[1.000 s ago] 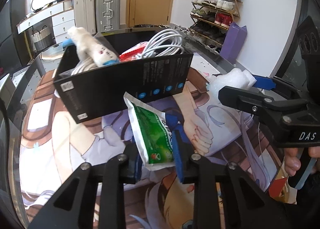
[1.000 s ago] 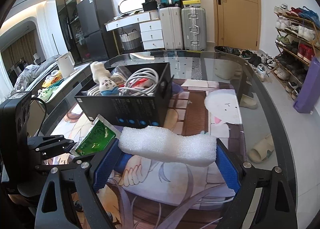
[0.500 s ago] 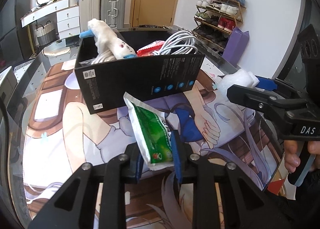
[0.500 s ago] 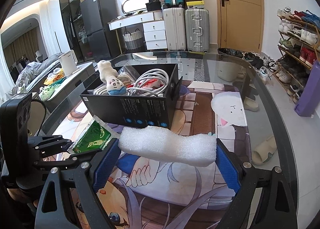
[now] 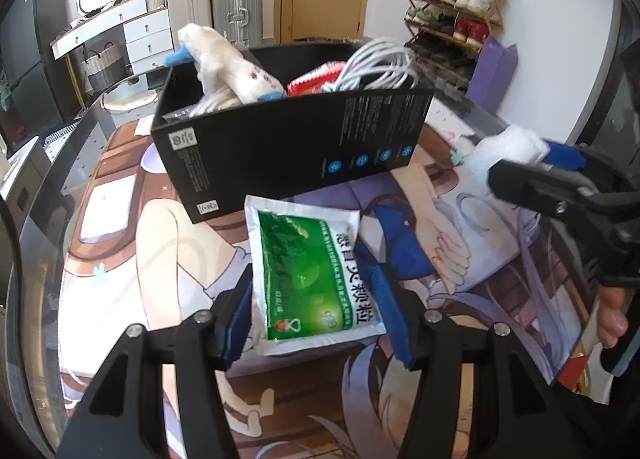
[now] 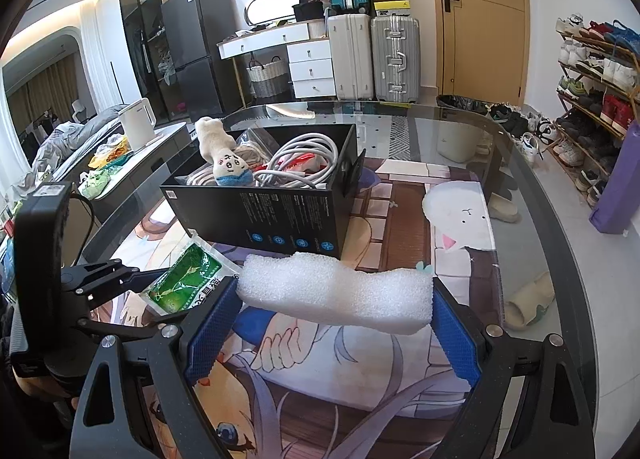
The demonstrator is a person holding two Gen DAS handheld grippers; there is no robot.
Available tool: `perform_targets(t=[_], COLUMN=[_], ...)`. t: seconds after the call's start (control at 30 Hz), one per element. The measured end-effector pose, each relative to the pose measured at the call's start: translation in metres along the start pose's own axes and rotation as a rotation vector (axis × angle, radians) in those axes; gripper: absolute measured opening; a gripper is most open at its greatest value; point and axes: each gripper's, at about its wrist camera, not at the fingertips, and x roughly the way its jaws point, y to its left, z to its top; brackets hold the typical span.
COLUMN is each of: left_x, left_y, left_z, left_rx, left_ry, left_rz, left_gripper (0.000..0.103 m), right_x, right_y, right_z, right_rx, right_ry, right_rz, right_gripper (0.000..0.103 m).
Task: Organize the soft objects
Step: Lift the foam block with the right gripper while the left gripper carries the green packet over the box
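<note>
Black box (image 6: pixel 280 215) crowded with cable coil (image 6: pixel 304 159) and plush (image 6: pixel 224 155); open mat (image 6: pixel 460 227) beside it.

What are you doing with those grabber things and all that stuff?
I'm tidying soft things into the black box. The left gripper is pinching a green packet, and the right gripper is squeezing a white foam piece. Both are held above the picture mat, in front of the box. A plush toy and white cables already sit inside.
</note>
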Motion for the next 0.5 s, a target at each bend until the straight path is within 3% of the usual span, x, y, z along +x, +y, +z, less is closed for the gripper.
perform_targets(t=[0.13,0.2,0.37,0.43,0.47,0.5], left_x=[0.003,0.002,-0.002,-0.005,-0.007,-0.009], left_y=[-0.004,-0.005,0.000,0.002,0.003,0.004], left_z=[0.003,0.004,0.002,0.000,0.000,0.000], left_rx=[0.018,0.020,0.002,-0.004,-0.008,-0.012], left_ry=[-0.001,-0.007,-0.013,-0.021,-0.023,-0.028], left_rz=[0.015,-0.010,-0.050,-0.067,-0.078,-0.083], left_gripper=[0.052,0.042,0.035,0.026,0.016,0.016], right_x=[0.000,0.001,0.000,-0.001,-0.001,-0.001], right_y=[-0.002,-0.002,0.001,0.002,0.002,0.002], right_z=[-0.001,-0.001,-0.001,-0.001,-0.001,0.000], right_rx=[0.004,0.003,-0.006,-0.011,-0.012,-0.013], right_ry=[0.002,0.004,0.003,0.000,0.000,-0.001], right_rz=[-0.003,-0.001,0.005,0.007,0.007,0.008], right_gripper=[0.092,0.092,0.092,0.092,0.092,0.092])
